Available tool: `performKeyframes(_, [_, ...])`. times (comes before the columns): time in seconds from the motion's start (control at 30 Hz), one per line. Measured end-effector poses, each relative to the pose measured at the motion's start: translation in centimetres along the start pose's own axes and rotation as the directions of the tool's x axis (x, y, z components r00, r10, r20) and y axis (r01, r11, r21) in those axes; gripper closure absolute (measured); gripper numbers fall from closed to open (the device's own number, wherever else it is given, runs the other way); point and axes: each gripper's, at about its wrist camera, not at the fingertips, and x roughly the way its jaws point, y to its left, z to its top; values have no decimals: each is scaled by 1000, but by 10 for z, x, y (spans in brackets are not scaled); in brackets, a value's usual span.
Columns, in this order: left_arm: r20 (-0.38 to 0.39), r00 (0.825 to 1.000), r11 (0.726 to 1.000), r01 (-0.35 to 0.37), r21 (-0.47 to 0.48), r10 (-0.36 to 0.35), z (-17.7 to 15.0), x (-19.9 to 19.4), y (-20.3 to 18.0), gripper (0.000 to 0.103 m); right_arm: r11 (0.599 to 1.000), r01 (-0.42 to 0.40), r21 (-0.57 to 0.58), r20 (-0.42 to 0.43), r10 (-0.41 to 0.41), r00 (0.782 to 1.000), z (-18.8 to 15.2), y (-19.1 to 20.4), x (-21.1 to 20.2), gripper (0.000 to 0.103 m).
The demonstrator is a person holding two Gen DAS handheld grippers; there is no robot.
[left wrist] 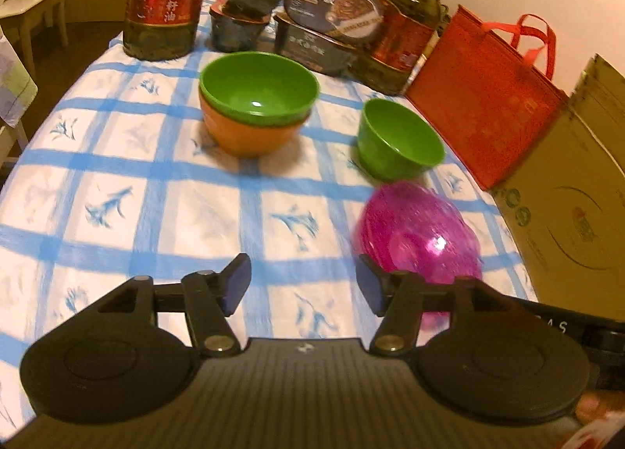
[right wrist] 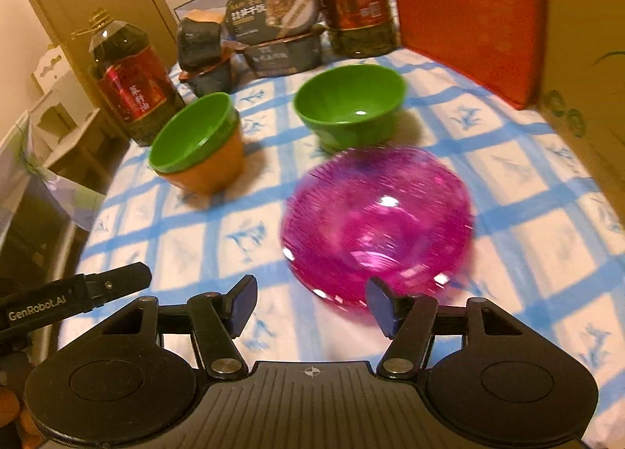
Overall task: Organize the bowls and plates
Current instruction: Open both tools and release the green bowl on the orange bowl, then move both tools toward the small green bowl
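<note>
Black tongs (left wrist: 302, 289), blue pads (right wrist: 244, 304).

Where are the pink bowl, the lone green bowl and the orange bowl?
pink bowl (right wrist: 377, 222): right wrist view, inner wall.
lone green bowl (right wrist: 347, 107): right wrist view, inside.
orange bowl (left wrist: 250, 138): left wrist view, outer wall.

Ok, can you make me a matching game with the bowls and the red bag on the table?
Things:
1. pink bowl
2. orange bowl
3. lone green bowl
4. red bag

Places:
A. under a green bowl
B. leaning against the cardboard box
C. nearest the right gripper
D. alone, between the stack and the bag

Pairs: 1-C, 2-A, 3-D, 4-B
</note>
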Motion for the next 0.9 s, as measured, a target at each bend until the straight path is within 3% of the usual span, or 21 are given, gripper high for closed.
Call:
performKeyframes(0.37, [-12, 1000, 1000, -6, 30, 7, -22, -9, -21, 39, 999, 38, 3, -10, -38, 999, -26, -19, -19, 39])
performKeyframes(0.9, [-25, 1000, 999, 5, 43, -4, -14, 7, -39, 37, 998, 50, 35, -10, -50, 999, -18, -41, -17, 39])
